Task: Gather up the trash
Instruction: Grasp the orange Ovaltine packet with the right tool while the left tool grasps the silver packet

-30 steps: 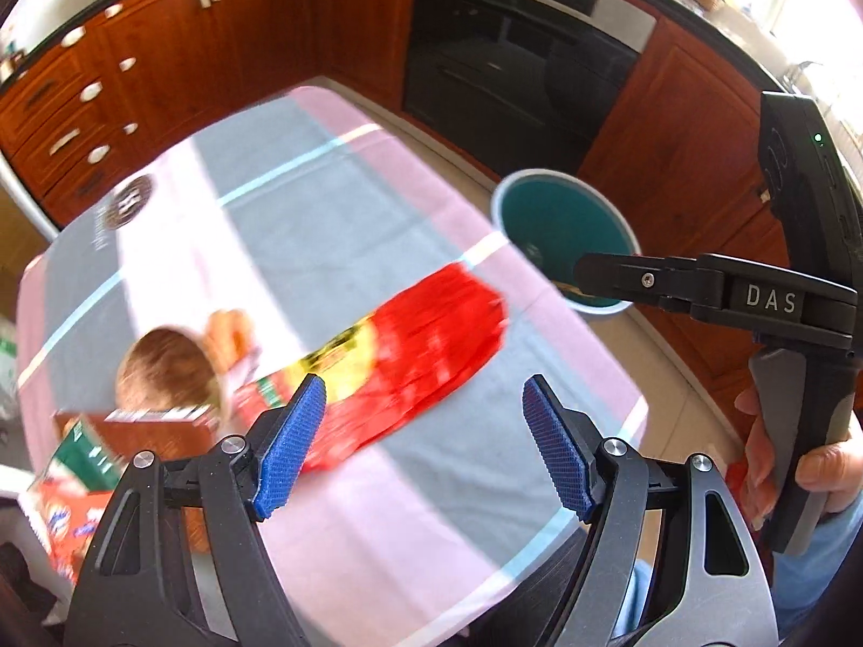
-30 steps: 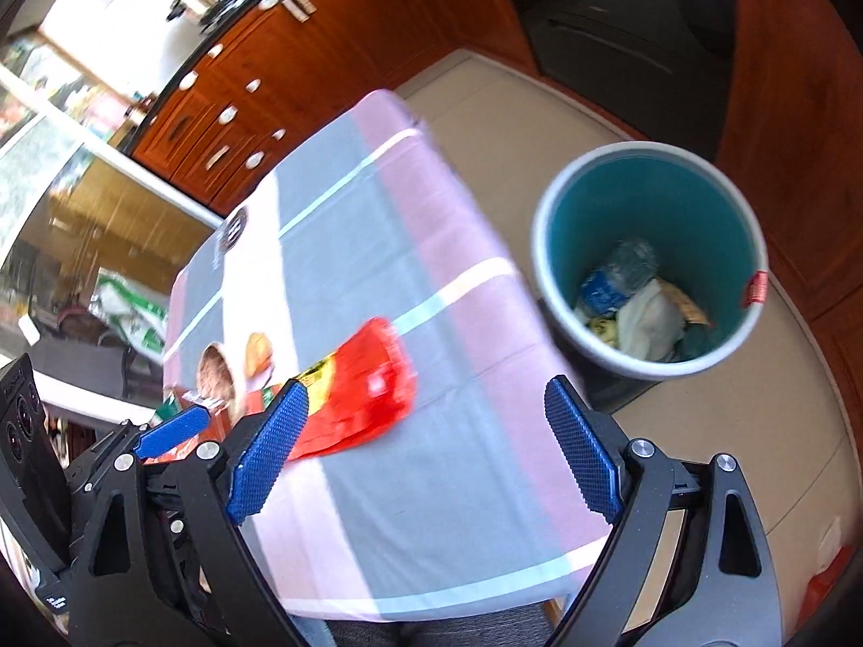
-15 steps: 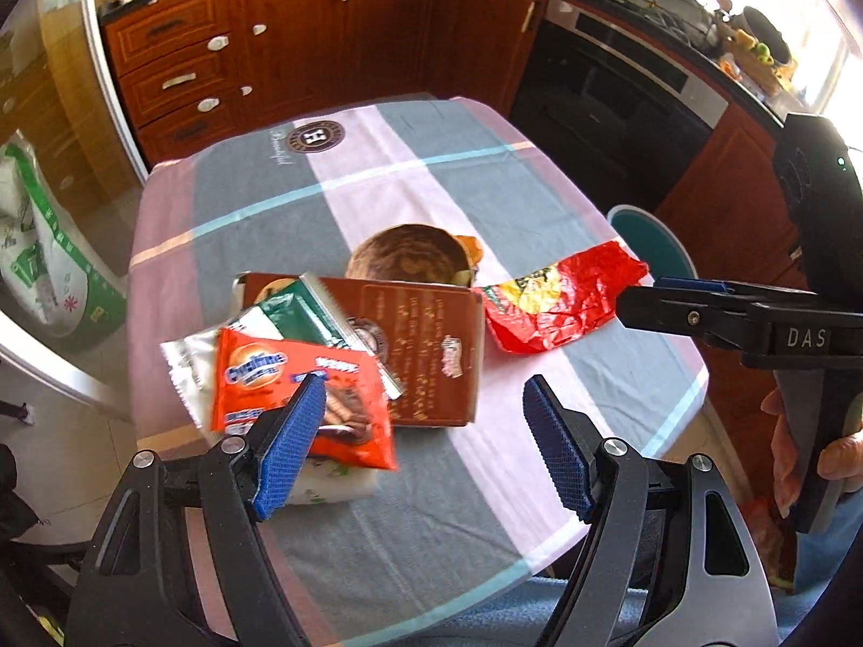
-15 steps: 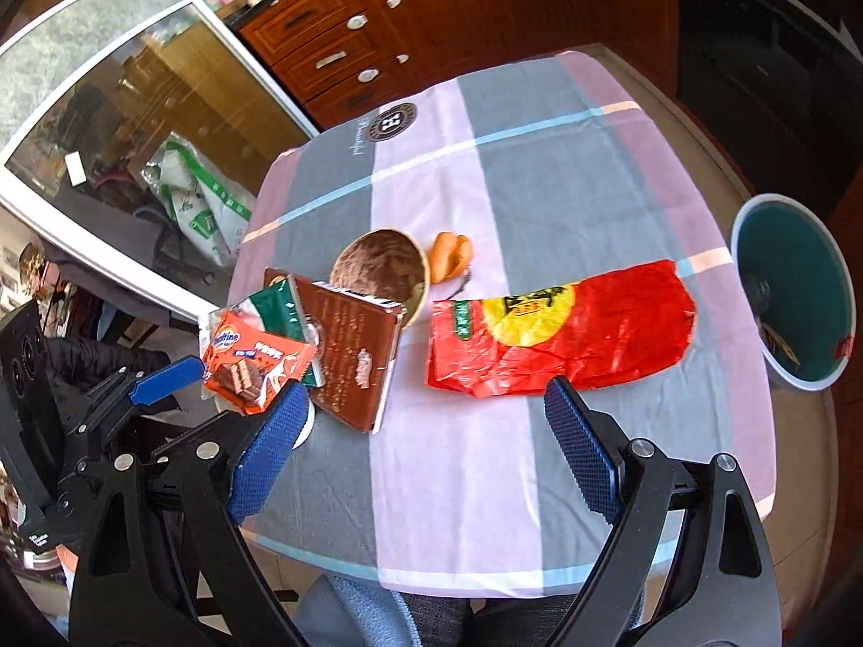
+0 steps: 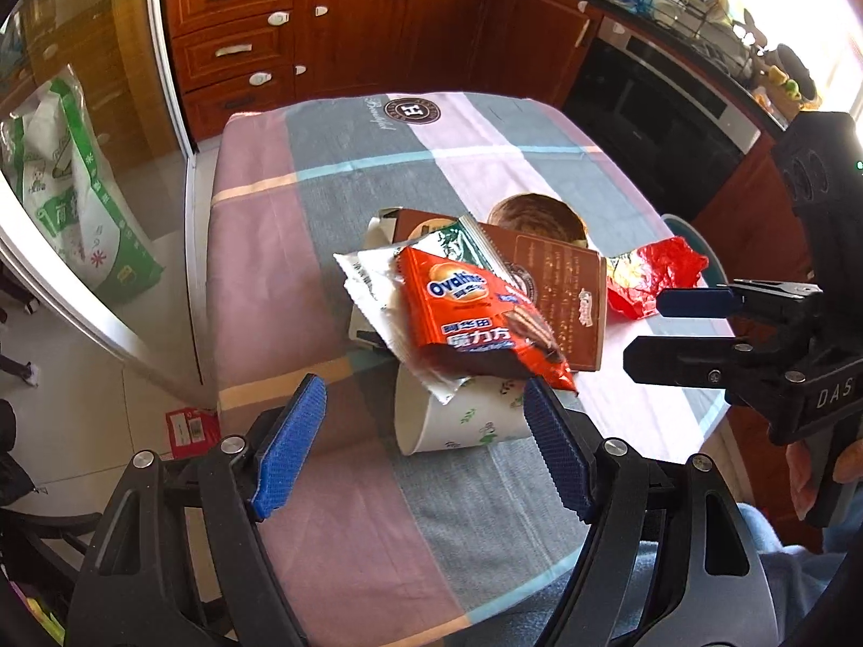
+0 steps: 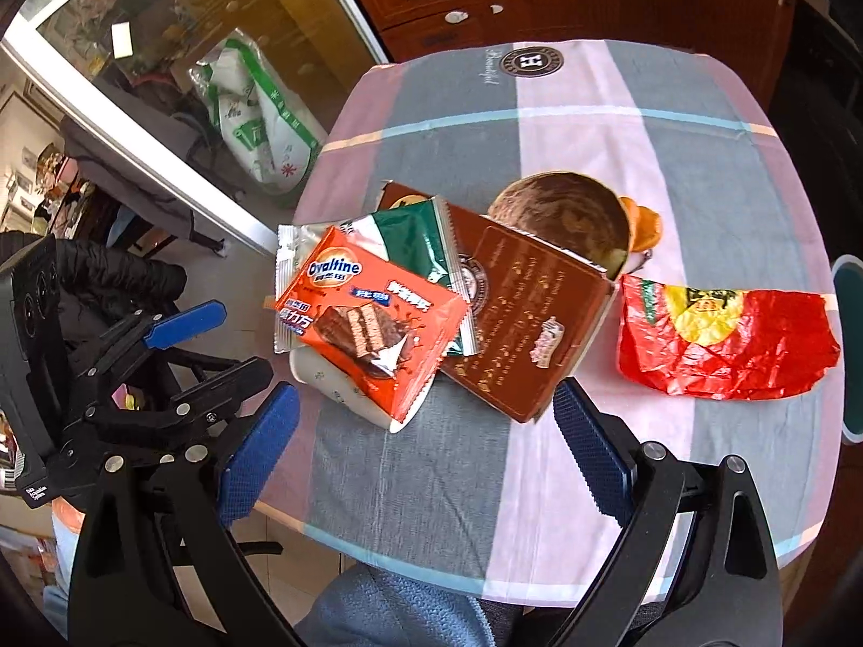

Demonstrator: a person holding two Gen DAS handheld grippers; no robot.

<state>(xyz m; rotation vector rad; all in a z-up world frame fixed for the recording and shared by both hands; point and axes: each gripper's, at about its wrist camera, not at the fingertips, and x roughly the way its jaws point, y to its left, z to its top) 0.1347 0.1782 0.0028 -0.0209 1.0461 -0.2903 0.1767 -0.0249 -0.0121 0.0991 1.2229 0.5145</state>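
An orange Ovaltine wrapper (image 5: 474, 318) (image 6: 367, 312) lies on top of a pile of trash, over a green-and-silver wrapper (image 5: 458, 248), a white paper cup (image 5: 458, 420) on its side and a flat brown box (image 5: 561, 291) (image 6: 518, 312). A brown bowl (image 6: 561, 215) and orange peel (image 6: 642, 226) lie behind. A crumpled red wrapper (image 6: 723, 339) (image 5: 652, 275) lies to the right. My left gripper (image 5: 426, 442) is open and empty, just short of the cup. My right gripper (image 6: 426, 453) is open and empty above the table's near edge.
The table (image 6: 593, 108) has a pink, grey and blue striped cloth. The teal trash bin (image 6: 849, 323) shows at the table's right edge. Wooden cabinets (image 5: 334, 27) and an oven (image 5: 658, 102) stand behind. A glass door and a green-white bag (image 5: 70, 188) are on the left.
Both views have swung left from the trash bin and red wrapper to the pile of wrappers. Both grippers have moved closer to the pile and stayed open.
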